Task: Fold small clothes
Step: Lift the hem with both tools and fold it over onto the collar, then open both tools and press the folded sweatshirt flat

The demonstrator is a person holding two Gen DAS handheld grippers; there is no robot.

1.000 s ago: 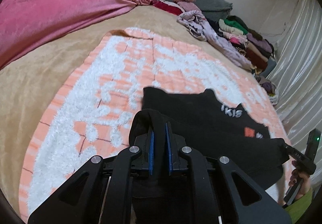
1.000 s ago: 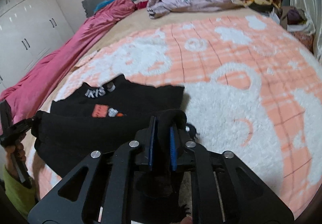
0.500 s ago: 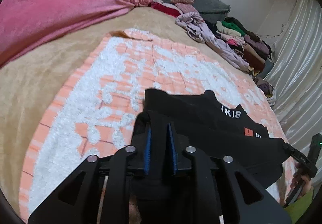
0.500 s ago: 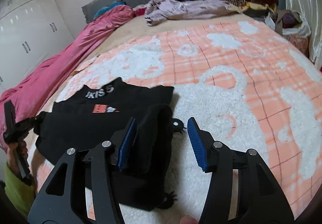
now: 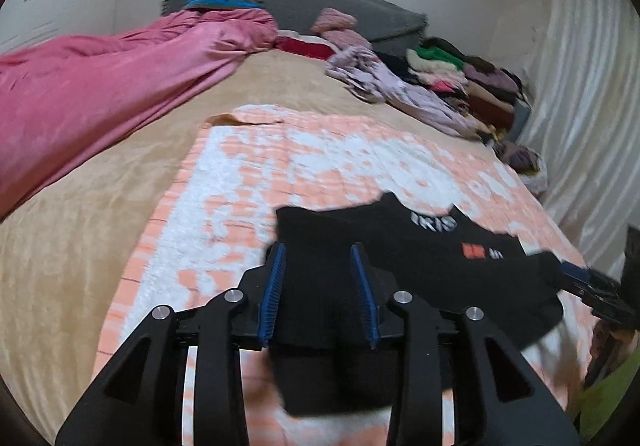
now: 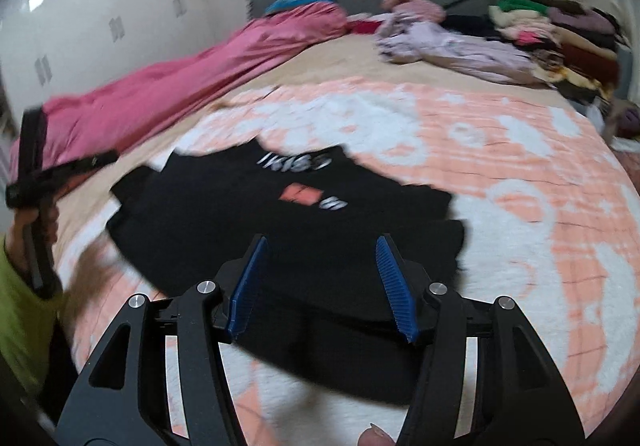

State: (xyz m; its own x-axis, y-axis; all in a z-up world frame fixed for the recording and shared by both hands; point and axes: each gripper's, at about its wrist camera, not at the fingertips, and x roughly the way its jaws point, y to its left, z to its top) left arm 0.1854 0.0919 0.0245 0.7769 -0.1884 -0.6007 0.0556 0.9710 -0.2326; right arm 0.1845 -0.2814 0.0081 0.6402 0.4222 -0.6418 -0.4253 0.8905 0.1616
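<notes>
The black shirt (image 5: 400, 258) is laid on the orange-and-white blanket (image 5: 224, 181) spread over the bed, its near part folded up over the rest and its white lettering turned toward the far side. At the left, a pink quilt (image 5: 100, 93) is bunched along the bed's edge. The left gripper (image 5: 318, 296) is held above the shirt's near left edge; its jaws have just been opening, and the cloth is not pressed by the pads. Further right, the right gripper (image 6: 320, 282) is seen spread wide over the fold, nothing gripped. At the far right, folded clothes (image 6: 560, 33) are stacked by the headboard.
</notes>
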